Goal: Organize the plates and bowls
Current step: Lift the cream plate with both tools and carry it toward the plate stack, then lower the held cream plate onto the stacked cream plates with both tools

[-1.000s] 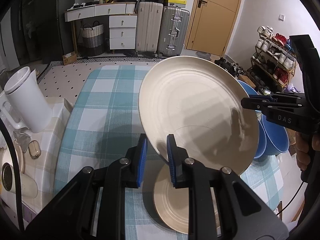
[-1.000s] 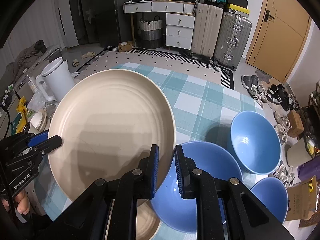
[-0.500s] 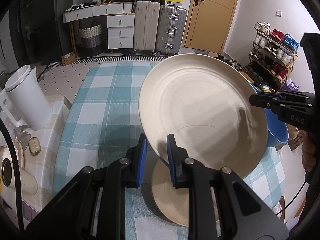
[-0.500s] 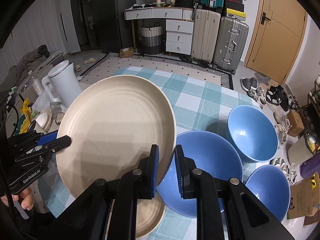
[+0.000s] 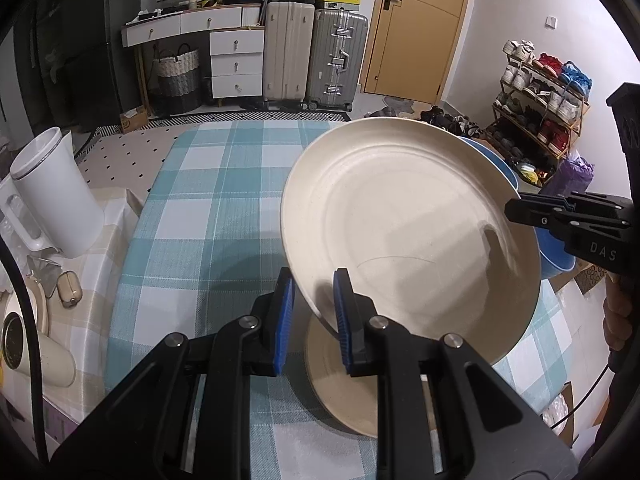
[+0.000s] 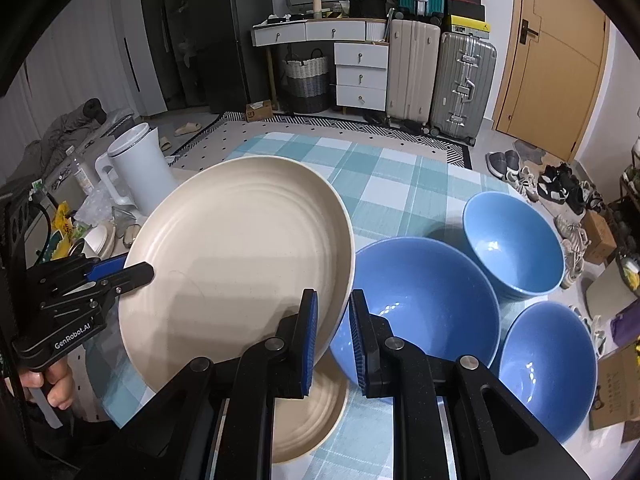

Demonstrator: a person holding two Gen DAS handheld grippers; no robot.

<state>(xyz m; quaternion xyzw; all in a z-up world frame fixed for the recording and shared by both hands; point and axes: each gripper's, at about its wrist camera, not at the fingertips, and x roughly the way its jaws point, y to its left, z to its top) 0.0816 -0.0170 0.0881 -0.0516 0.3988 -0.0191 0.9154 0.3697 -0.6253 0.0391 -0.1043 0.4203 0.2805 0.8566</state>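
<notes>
Left wrist view: large plate (image 5: 408, 236) tilted in air above small plate (image 5: 340, 376) near the counter's (image 5: 208, 208) near edge.
Left claw (image 5: 314, 312): pinching the large plate's rim.
Right claw (image 6: 333, 334): pinching the opposite rim.
Progress: plates unstacked; three bowls (image 6: 424, 300) separate, right side.
Room: far-left counter bare.

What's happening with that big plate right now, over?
Left tool and right tool both clamp big plate, held tilted above smaller plate. Blue bowls close beside.
</notes>
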